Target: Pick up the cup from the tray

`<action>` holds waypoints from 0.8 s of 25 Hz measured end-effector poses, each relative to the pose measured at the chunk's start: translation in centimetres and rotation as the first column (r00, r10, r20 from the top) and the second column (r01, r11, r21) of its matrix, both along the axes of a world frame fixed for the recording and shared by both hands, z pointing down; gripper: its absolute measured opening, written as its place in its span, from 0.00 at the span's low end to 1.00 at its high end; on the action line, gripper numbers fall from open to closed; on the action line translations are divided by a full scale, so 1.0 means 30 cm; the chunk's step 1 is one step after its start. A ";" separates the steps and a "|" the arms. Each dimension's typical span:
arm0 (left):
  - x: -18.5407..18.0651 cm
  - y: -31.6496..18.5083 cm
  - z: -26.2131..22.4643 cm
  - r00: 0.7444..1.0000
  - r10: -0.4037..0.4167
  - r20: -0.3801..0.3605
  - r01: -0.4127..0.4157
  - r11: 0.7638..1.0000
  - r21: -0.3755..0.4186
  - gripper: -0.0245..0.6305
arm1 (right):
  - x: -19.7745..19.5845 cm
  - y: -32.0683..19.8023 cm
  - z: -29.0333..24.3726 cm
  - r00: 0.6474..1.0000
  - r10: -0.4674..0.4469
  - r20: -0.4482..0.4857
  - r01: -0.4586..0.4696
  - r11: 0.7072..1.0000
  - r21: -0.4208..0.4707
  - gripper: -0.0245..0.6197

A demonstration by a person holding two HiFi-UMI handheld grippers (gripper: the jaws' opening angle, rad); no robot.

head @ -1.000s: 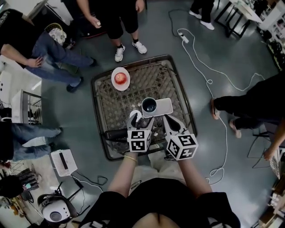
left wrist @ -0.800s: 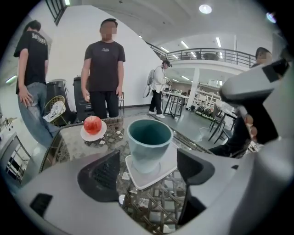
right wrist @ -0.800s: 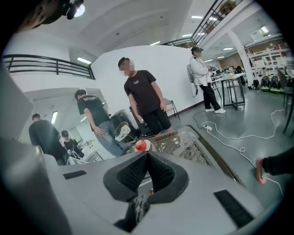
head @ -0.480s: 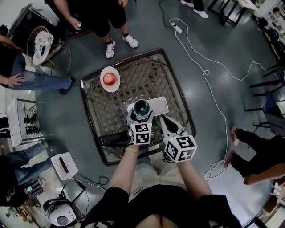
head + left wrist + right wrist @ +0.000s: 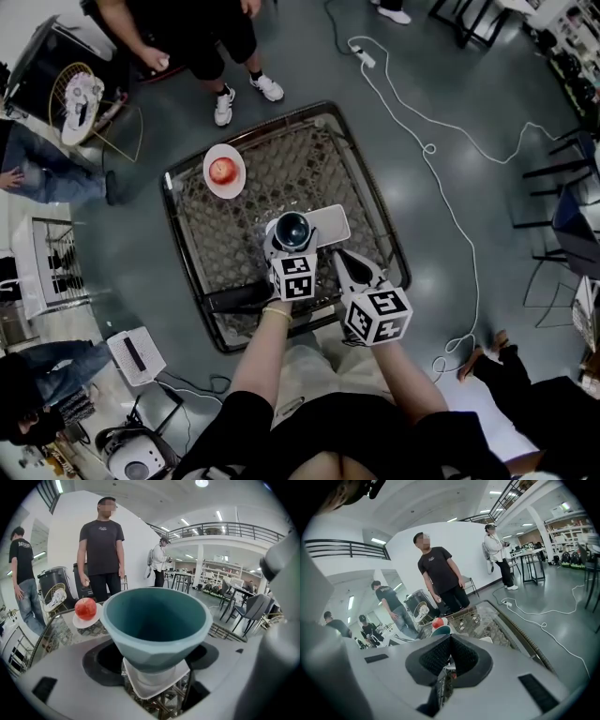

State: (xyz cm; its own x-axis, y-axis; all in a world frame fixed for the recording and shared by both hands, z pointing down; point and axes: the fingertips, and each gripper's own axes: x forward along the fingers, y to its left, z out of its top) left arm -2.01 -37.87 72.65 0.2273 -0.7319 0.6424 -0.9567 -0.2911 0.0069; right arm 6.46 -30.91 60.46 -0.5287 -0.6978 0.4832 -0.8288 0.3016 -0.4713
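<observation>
A teal cup [image 5: 292,230] with a pale foot stands on the left end of a small white tray [image 5: 333,225] on the wicker table [image 5: 234,234]. My left gripper [image 5: 291,242] reaches around it. In the left gripper view the cup [image 5: 154,620] fills the space between the jaws, with a corner of the tray [image 5: 140,688] under it. The jaws are closing on the cup, and I see no pad pressing on it. My right gripper [image 5: 345,265] hovers just right of the cup, near the tray's front edge, shut and empty [image 5: 450,641].
A red apple [image 5: 223,170] lies on a white plate at the table's far left corner. A dark bar [image 5: 234,300] lies along the near edge. People stand beyond the far edge [image 5: 187,37], and a white cable [image 5: 422,141] snakes over the floor to the right.
My left gripper has moved forward from just short of the cup, so that its jaws now flank it. The right gripper has kept its place beside the tray. The head view has shifted.
</observation>
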 end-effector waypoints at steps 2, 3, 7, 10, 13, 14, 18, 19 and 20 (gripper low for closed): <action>-0.001 -0.004 -0.005 1.000 -0.006 0.001 0.006 1.000 0.007 0.60 | 0.003 0.001 -0.001 1.000 0.001 -0.003 -0.001 1.000 0.000 0.05; -0.001 -0.005 -0.006 1.000 -0.009 0.001 0.009 1.000 0.010 0.60 | 0.006 0.002 -0.001 1.000 0.002 -0.005 -0.002 1.000 0.001 0.05; -0.001 -0.008 -0.007 1.000 -0.019 -0.005 0.019 1.000 0.010 0.60 | 0.019 0.005 -0.004 1.000 0.008 -0.010 -0.008 1.000 0.005 0.05; -0.003 -0.005 -0.019 1.000 -0.026 -0.012 0.026 1.000 0.009 0.59 | 0.029 0.006 -0.012 1.000 0.013 -0.017 -0.013 1.000 0.007 0.05; 0.002 0.006 -0.052 1.000 -0.026 -0.011 0.026 0.999 0.026 0.59 | 0.037 0.011 -0.017 1.000 0.012 -0.023 -0.011 1.000 0.014 0.05; 0.004 0.010 -0.068 1.000 -0.027 -0.014 0.028 0.999 0.036 0.59 | 0.038 0.012 -0.019 1.000 0.010 -0.026 -0.009 1.000 0.017 0.05; -0.002 0.044 -0.134 0.999 -0.040 -0.024 0.041 0.998 0.050 0.59 | 0.032 0.015 -0.042 0.999 -0.004 -0.033 0.005 0.999 0.036 0.05; -0.005 0.059 -0.150 0.998 -0.048 -0.028 0.050 0.997 0.052 0.59 | 0.030 0.016 -0.050 0.999 -0.008 -0.034 0.009 0.999 0.042 0.05; -0.009 0.074 -0.164 0.998 -0.057 -0.036 0.059 0.997 0.054 0.59 | 0.027 0.016 -0.059 0.999 -0.012 -0.034 0.013 0.999 0.049 0.05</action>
State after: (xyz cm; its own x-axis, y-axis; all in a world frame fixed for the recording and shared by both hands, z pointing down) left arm -2.27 -35.66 67.73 0.2045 -0.7786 0.5933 -0.9714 -0.2360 0.0252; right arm 7.27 -30.42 58.69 -0.5215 -0.7145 0.4663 -0.8400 0.3342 -0.4274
